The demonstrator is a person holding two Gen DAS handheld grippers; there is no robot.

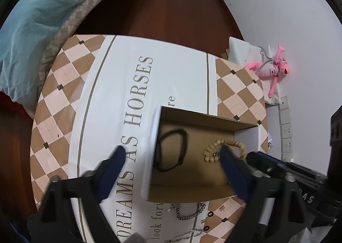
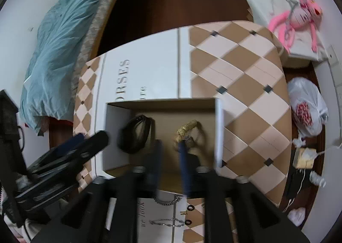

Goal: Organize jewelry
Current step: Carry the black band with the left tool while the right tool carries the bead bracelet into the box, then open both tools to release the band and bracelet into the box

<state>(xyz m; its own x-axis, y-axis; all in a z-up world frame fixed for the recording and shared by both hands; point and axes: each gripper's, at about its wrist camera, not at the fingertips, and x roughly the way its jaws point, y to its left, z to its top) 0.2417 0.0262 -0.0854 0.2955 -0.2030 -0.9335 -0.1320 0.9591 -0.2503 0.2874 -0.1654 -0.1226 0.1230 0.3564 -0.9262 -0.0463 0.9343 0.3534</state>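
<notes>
Open cardboard box (image 1: 192, 191), brown inside w/ white outer walls, sat upright on table. Inside, toward left: black looped band (image 1: 171, 149), lying flat on box floor. Toward right: gold twisted bracelet (image 1: 224, 146), curved, w/ small silver piece at one end, also flat on floor, apart from black band. Outside box, just beside near wall: chunky silver chain (image 1: 188, 211) in loose loop. Nearer still: thinner silver link bracelet (image 2: 168, 221), stretched out, plus few small dark rings (image 2: 189, 214) beside it
</notes>
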